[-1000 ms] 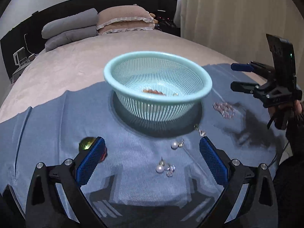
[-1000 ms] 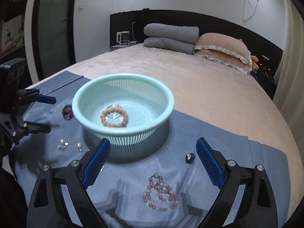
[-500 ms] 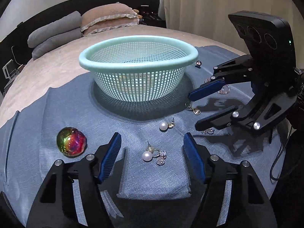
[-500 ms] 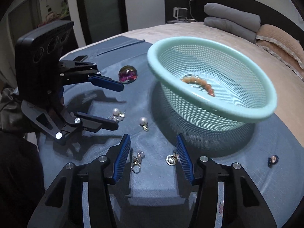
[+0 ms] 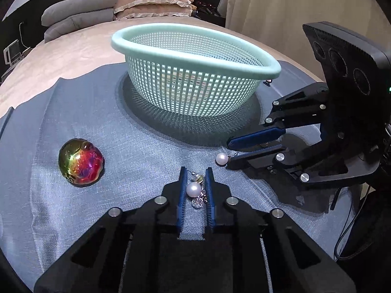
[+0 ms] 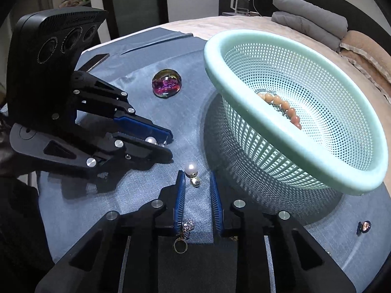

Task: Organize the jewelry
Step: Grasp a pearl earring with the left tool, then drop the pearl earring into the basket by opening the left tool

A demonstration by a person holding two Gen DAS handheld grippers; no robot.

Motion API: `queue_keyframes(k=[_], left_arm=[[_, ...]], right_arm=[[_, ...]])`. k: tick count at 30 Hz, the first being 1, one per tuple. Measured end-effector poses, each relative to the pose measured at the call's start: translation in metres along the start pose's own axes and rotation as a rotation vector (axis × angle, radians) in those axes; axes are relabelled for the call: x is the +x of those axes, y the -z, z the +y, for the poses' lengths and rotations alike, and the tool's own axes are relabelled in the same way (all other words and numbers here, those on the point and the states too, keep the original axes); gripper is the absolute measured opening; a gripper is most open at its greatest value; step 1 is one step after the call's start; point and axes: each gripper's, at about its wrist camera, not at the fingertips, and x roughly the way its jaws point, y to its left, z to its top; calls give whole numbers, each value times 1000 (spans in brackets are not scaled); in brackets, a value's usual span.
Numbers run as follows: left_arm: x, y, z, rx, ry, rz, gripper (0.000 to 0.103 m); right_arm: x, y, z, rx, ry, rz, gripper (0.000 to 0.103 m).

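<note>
My left gripper (image 5: pixel 195 172) is down on the blue cloth (image 5: pixel 136 146) with its pads closed against a pearl earring (image 5: pixel 193 190); it also shows in the right wrist view (image 6: pixel 168 144). My right gripper (image 6: pixel 195 177) stands narrowly open around a second pearl earring (image 6: pixel 191 169), its pads clear of it; in the left wrist view this gripper (image 5: pixel 228 153) lies beside that pearl (image 5: pixel 222 158). The mint basket (image 6: pixel 305 146) holds a peach bead bracelet (image 6: pixel 281 107).
An iridescent glass stone (image 5: pixel 80 162) lies left on the cloth. A crystal earring (image 6: pixel 187 227) lies between my right fingers' bases. A small dark charm (image 6: pixel 363 226) lies at the right. Pillows (image 5: pixel 151 1) sit at the bed's head.
Both grippers dropped to the cloth and narrowed. The left closed onto a pearl earring. The right moved left from the crystal and gold pieces to the second pearl earring.
</note>
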Motion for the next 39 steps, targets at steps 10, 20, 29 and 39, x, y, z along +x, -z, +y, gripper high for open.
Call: queue_keyframes(k=[10, 20, 29, 39], left_arm=[[-15, -1, 0, -14, -2, -38, 14], [-67, -16, 10, -111, 39, -199, 13], [-78, -61, -24, -64, -60, -194, 14], [-43, -128, -15, -197, -130, -183, 13]], right_arm=[[-20, -2, -1, -3, 2, -1, 4], [-88, -7, -14, 52, 16, -177, 4], [-132, -25, -48, 195, 171, -387, 4], [-132, -42, -73, 463, 251, -457, 4]])
